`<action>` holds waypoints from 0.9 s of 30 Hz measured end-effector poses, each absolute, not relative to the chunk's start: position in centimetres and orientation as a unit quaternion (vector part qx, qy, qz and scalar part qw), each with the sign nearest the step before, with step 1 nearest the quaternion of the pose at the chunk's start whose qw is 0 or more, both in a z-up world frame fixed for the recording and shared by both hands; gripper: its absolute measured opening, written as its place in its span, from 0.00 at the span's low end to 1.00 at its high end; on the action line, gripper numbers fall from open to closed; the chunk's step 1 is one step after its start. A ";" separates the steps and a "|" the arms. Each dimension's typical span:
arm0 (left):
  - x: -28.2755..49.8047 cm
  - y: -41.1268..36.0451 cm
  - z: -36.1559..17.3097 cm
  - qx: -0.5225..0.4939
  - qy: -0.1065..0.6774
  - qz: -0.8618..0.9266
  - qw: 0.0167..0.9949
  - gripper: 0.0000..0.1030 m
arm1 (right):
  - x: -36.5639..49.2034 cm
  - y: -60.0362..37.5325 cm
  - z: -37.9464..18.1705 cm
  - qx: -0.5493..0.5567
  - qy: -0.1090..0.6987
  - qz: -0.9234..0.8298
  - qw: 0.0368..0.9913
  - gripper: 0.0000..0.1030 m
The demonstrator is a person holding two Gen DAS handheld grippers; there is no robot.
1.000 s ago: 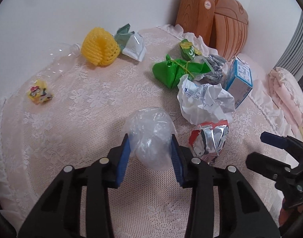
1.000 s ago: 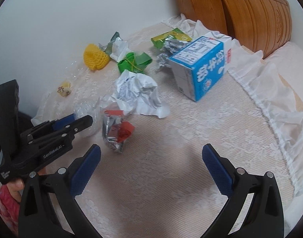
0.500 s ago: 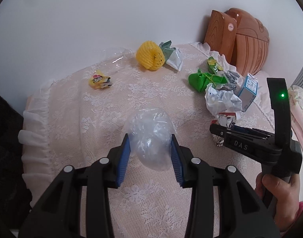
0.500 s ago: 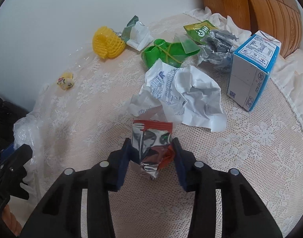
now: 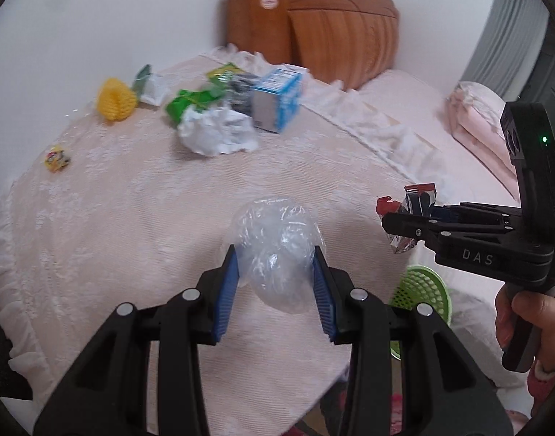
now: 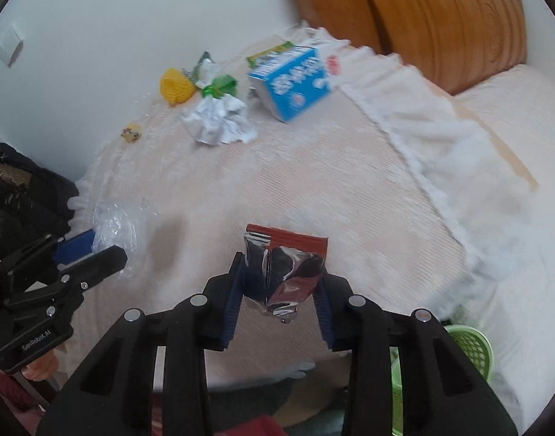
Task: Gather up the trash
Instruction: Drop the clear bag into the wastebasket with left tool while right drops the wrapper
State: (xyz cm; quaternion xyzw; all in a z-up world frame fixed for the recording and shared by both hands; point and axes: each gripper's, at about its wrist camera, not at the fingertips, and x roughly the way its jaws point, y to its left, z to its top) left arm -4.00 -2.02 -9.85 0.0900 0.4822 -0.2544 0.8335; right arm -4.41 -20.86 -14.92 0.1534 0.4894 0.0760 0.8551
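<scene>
My left gripper (image 5: 275, 276) is shut on a crumpled clear plastic bag (image 5: 275, 250), held above the lace-covered table. The same bag (image 6: 114, 225) shows at the left of the right wrist view, in the left gripper (image 6: 92, 250). My right gripper (image 6: 277, 287) is shut on a red and silver foil wrapper (image 6: 284, 265), lifted off the cloth; in the left wrist view the right gripper (image 5: 404, 221) carries that wrapper (image 5: 415, 200) above a green basket (image 5: 422, 287). Back on the table lie crumpled white paper (image 5: 215, 130), a blue milk carton (image 5: 277, 98), green wrappers (image 5: 186, 103) and a yellow foam net (image 5: 116, 100).
A small yellow candy wrapper (image 5: 57, 158) lies near the table's left edge. The green basket (image 6: 470, 348) stands on the floor by the table's near right corner. A wooden headboard (image 6: 422, 14) and a pink bed (image 5: 441, 152) are to the right. A black bag (image 6: 19, 196) sits at left.
The right gripper shut on the foil wrapper and lifted it off the table. Both grippers drew back toward the table's near edge, and the green basket came into view.
</scene>
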 end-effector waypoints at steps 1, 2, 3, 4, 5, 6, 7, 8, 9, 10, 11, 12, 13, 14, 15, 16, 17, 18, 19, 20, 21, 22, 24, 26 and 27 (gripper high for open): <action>-5.0 -3.6 -9.9 0.096 0.483 -0.271 0.827 0.37 | -6.2 -22.4 -15.3 0.154 0.494 0.056 0.854 0.36; -6.0 -5.2 -9.9 0.104 0.484 -0.287 0.820 0.37 | -8.1 -24.1 -15.9 0.158 0.499 0.034 0.851 0.36; -6.9 -6.8 -9.9 0.112 0.483 -0.303 0.814 0.37 | -9.6 -25.6 -16.6 0.164 0.505 0.015 0.847 0.37; -7.7 -8.2 -9.9 0.120 0.481 -0.317 0.809 0.37 | -11.0 -27.1 -17.5 0.171 0.512 -0.004 0.842 0.37; -8.5 -9.6 -9.9 0.130 0.479 -0.330 0.803 0.37 | -12.4 -28.6 -18.7 0.181 0.522 -0.025 0.833 0.37; -9.3 -11.0 -9.9 0.139 0.478 -0.342 0.797 0.37 | -13.5 -30.0 -19.9 0.192 0.530 -0.042 0.825 0.37; -10.0 -12.3 -9.9 0.149 0.476 -0.352 0.792 0.37 | -14.6 -31.2 -21.2 0.201 0.540 -0.059 0.815 0.38; -10.8 -13.4 -9.9 0.157 0.475 -0.360 0.788 0.37 | -15.3 -32.1 -22.4 0.206 0.550 -0.074 0.806 0.42; -11.5 -14.5 -10.0 0.165 0.474 -0.369 0.782 0.37 | -16.0 -33.0 -23.5 0.212 0.561 -0.087 0.796 0.44; -12.2 -15.6 -10.1 0.171 0.474 -0.376 0.777 0.37 | -16.6 -33.7 -24.3 0.218 0.568 -0.095 0.788 0.49; -12.8 -16.4 -10.2 0.176 0.475 -0.381 0.773 0.37 | -17.2 -34.6 -25.2 0.225 0.576 -0.103 0.779 0.63; -13.3 -17.1 -10.4 0.180 0.476 -0.387 0.769 0.37 | -17.8 -35.3 -25.7 0.231 0.579 -0.111 0.774 0.70; -13.9 -17.9 -10.6 0.184 0.478 -0.392 0.764 0.37 | -18.4 -36.0 -25.9 0.236 0.576 -0.123 0.773 0.83; -14.4 -18.6 -10.8 0.188 0.480 -0.397 0.760 0.37 | -18.9 -36.5 -25.9 0.238 0.573 -0.131 0.774 0.92; -14.9 -19.3 -11.0 0.190 0.483 -0.402 0.754 0.37 | -19.4 -37.1 -25.7 0.240 0.568 -0.139 0.775 0.95; -15.4 -19.9 -11.3 0.193 0.486 -0.406 0.749 0.37 | -19.9 -37.6 -25.6 0.241 0.564 -0.144 0.776 0.96; -15.8 -20.4 -11.5 0.194 0.489 -0.410 0.745 0.37 | -20.5 -38.2 -25.3 0.244 0.559 -0.150 0.778 0.98; -16.3 -21.0 -11.8 0.196 0.492 -0.415 0.740 0.37 | -21.0 -38.9 -25.3 0.246 0.556 -0.154 0.779 0.98; -16.7 -21.5 -12.1 0.197 0.495 -0.418 0.735 0.37 | -21.4 -39.5 -25.1 0.248 0.553 -0.160 0.779 0.98; -17.0 -22.0 -12.4 0.198 0.499 -0.421 0.731 0.37 | -21.8 -40.2 -25.2 0.251 0.550 -0.164 0.780 0.98; -17.4 -22.5 -12.7 0.199 0.502 -0.424 0.727 0.37 | -22.2 -40.8 -25.2 0.252 0.547 -0.168 0.780 0.98; -17.8 -23.0 -13.0 0.199 0.505 -0.427 0.723 0.37 | -22.6 -41.3 -25.2 0.253 0.545 -0.173 0.780 0.98; -18.5 -24.1 -13.7 0.201 0.510 -0.431 0.717 0.37 | -23.7 -42.4 -25.2 0.254 0.542 -0.180 0.781 0.98; -19.2 -25.1 -14.2 0.203 0.514 -0.436 0.710 0.37 | -24.7 -43.2 -25.3 0.254 0.542 -0.185 0.780 0.98; -19.6 -25.6 -14.5 0.205 0.515 -0.439 0.706 0.37 | -25.2 -43.6 -25.4 0.254 0.542 -0.189 0.779 0.98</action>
